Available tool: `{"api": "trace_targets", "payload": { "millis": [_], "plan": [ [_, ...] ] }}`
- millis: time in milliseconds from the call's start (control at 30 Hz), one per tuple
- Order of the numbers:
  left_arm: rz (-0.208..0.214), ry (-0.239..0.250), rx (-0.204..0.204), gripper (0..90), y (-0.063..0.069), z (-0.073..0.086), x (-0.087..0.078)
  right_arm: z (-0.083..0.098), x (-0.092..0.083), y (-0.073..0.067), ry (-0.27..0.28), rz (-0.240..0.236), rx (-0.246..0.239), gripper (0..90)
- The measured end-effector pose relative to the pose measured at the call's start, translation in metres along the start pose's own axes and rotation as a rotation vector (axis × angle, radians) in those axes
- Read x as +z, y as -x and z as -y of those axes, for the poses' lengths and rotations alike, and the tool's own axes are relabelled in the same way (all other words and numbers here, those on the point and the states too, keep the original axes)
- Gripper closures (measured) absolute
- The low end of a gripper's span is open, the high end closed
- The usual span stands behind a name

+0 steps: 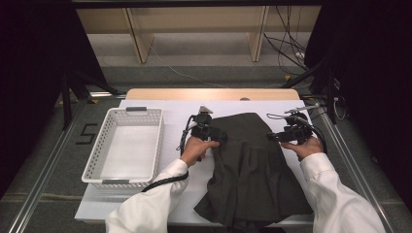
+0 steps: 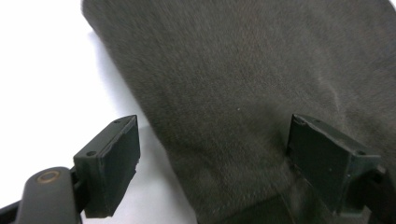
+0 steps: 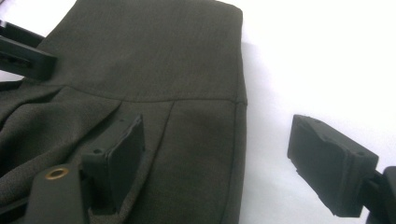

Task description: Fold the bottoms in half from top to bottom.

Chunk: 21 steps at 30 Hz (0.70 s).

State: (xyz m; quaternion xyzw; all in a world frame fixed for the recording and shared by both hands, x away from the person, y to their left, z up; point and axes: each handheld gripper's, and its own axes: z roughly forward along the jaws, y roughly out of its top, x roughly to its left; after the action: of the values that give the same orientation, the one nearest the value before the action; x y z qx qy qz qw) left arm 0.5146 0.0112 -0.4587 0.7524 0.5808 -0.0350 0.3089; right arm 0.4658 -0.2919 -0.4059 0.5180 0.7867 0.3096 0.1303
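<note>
Skirt (image 1: 250, 165) lies lengthwise, waistband pointing away from the person, both tongs (image 1: 219, 135) (image 1: 275, 137) released astride its edges.

The left claw (image 2: 212, 170) stands wide apart, straddling the edge of the dark garment (image 2: 243, 93) on the white tabletop (image 2: 42, 79).

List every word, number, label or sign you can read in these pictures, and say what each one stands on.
"5": a dark numeral on the grey floor, left of the white basket, seen in the high view.
No print, tag or brand can be read on the dark pleated garment, the basket or the white table cover.
</note>
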Motion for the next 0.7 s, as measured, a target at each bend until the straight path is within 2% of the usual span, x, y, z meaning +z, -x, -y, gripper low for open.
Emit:
{"api": "trace_targets", "payload": {
  "millis": [133, 167, 267, 433, 467, 533, 700],
  "plan": [
    [0.002, -0.027, -0.009, 17.5, 0.000, -0.001, 0.013, 0.000, 0.000, 0.001, -0.004, 0.002, -0.004, 20.3],
    [-0.006, -0.019, 0.000, 17.7, 0.001, -0.001, 0.013, 0.001, 0.000, 0.001, -0.004, 0.004, -0.002, 20.4],
    [-0.020, -0.006, 0.028, 28.8, 0.002, -0.003, 0.014, 0.001, 0.000, 0.004, -0.010, 0.008, 0.000, 20.7],
    [-0.040, 0.054, 0.041, 72.5, 0.004, -0.005, 0.011, 0.000, 0.005, 0.007, -0.019, 0.009, 0.012, 21.3],
    [-0.035, 0.057, 0.049, 78.1, 0.005, -0.007, 0.010, 0.000, 0.007, 0.007, -0.023, 0.009, 0.012, 21.4],
    [-0.042, 0.074, 0.082, 81.3, 0.008, -0.010, 0.005, -0.001, 0.011, 0.006, -0.033, 0.010, 0.009, 21.6],
    [-0.046, 0.107, 0.138, 82.4, 0.012, -0.024, -0.010, -0.008, 0.023, 0.006, -0.056, 0.016, 0.021, 22.7]
  ]
}}
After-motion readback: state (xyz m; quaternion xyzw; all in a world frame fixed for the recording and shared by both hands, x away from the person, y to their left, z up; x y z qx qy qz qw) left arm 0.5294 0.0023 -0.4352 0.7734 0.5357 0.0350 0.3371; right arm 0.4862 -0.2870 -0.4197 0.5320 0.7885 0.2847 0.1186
